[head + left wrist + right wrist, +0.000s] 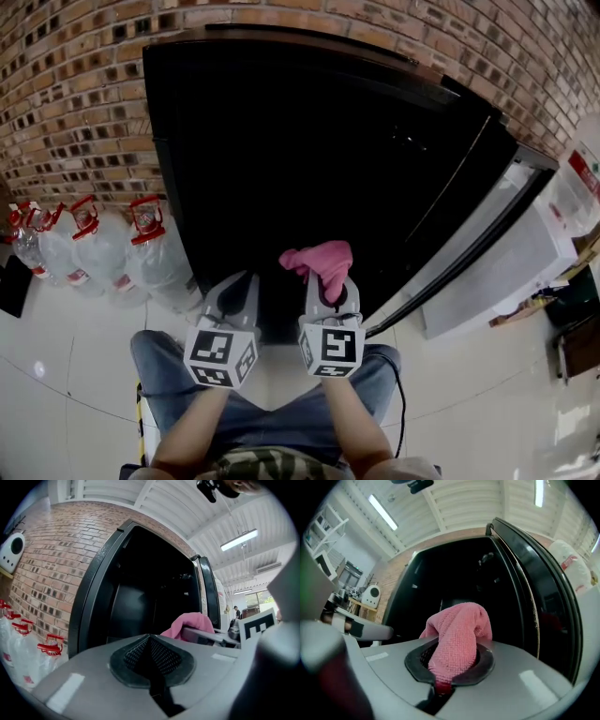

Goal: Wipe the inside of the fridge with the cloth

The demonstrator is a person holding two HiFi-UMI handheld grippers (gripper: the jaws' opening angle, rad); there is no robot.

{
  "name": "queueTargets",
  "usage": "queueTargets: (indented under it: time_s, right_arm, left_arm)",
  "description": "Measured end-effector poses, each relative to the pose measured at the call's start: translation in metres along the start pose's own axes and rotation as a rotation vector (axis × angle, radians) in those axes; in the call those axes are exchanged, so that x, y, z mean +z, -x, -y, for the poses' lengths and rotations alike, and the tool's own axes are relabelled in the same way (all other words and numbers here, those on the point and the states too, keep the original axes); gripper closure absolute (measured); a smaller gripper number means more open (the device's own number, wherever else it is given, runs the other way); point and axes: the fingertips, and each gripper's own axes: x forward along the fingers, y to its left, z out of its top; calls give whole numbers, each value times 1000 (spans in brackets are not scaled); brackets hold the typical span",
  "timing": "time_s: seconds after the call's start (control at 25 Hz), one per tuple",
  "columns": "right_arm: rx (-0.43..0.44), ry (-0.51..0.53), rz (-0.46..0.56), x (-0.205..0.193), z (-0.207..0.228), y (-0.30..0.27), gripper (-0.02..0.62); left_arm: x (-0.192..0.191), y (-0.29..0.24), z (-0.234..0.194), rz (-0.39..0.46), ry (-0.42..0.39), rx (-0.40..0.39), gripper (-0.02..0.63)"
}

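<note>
Can make out next to nothing inside the open fridge (309,169): only a black hollow across the centre of the head view, no shelf or back wall readable. Cut off by the right edge there, the swung-out fridge door (492,248), pale and smooth on its inner face, dark-rimmed. Too small and blurred to name, the clutter at far right. At lower centre, clamped in the right claw (328,284), the cloth (323,261): pink, nubbly terry, pinched by one fold and bunched into a soft hump above the tips. Set against the black of the opening; cannot tell whether just inside it or just in front. In the right gripper view, hiding most of the dark meshed rubber pads (421,654). Just left of it, closed tight on nothing, the left claw (239,281), smooth grey plastic, its own pads meeting in a ridged V. At middle left, standing on a glossy white tiled floor (56,366) against the rough brick wall (75,94), clear plastic water bottles (103,248) with red handles, the outermost cut off by the frame edge.
</note>
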Motion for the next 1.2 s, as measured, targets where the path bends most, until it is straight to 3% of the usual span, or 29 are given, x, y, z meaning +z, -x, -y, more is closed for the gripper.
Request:
queueTargets:
  time_s: [0.12,0.4,0.68,0.96,1.2]
  right_arm:
    - [47,-8,43,0,-24,15,571]
    - [117,-50,5,-34,-67,41,571]
    - [211,-35,-20,-57,-111,51,571]
    - [295,-1,-59,-99,-147,19,571]
    - [280,-15,-79,-150,-159,-30,571]
  left_arm:
    - [-10,9,-8,-1,6,22,618]
    - [-41,39,-13,-31,-41,46,618]
    - [-58,63,-22,-38,-34,73,617]
    - [-70,65,-48,-41,-20,101,617]
    - [-80,57,-65,-82,-35,110,617]
